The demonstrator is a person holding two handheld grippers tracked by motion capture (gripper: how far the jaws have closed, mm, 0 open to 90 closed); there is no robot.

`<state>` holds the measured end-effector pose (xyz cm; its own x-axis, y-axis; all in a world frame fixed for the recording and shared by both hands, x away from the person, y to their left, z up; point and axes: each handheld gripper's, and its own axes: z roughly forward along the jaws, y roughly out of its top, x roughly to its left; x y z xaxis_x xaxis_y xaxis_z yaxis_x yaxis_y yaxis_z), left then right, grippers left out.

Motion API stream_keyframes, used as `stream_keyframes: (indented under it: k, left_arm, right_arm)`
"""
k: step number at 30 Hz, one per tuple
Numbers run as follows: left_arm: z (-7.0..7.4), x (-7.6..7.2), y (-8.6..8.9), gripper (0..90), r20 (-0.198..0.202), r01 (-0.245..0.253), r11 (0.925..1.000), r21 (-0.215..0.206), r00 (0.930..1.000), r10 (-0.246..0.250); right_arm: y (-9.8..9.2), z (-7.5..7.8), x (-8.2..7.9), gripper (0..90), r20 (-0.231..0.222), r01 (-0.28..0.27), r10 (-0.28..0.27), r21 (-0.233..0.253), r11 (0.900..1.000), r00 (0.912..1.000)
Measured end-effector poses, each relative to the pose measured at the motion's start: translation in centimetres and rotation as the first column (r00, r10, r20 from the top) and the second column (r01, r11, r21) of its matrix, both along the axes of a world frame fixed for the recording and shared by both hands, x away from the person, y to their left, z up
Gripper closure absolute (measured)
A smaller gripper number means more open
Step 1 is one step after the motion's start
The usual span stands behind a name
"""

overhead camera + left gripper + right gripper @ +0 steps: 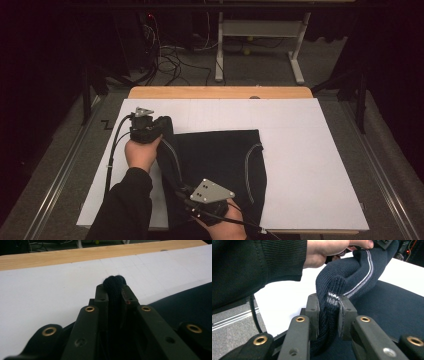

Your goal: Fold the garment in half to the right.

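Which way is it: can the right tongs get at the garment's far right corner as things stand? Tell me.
Probably not yet. The right tongs are shut on the garment's left edge near the person, and the far right corner lies across the cloth; they would have to let go first.

The near hem of the dark navy knitted garment with thin white seam stripes (215, 165) runs off the high view's bottom edge at the white-covered table's (300, 150) near edge. The right gripper (212, 197) and hand cover its near left part.
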<state>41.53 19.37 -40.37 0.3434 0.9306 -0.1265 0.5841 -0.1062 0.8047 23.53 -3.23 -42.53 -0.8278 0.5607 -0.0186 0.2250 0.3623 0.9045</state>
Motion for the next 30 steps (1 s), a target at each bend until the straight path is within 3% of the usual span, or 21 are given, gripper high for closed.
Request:
stream_keyframes:
  k: [14,18,30]
  left_arm:
    - [0.5,0.5,-4.9,75.2,0.016,0.048,0.9985,0.028,0.9987,-0.048]
    - [0.4,0.6,-5.9,75.2,0.022,0.067,0.9955,0.067,0.9974,-0.069]
    - [0.2,1.3,-9.0,75.2,0.026,0.101,0.9942,0.038,0.9945,-0.102]
  right_arm:
    - [-4.3,-0.4,-0.4,74.9,0.004,0.064,-0.064,0.016,0.998,0.9979]
    - [-5.3,-0.7,-0.5,74.8,0.001,0.079,-0.079,0.007,0.997,0.9969]
    - [-7.9,-1.2,-0.6,74.8,0.003,0.120,-0.120,0.003,0.993,0.9928]
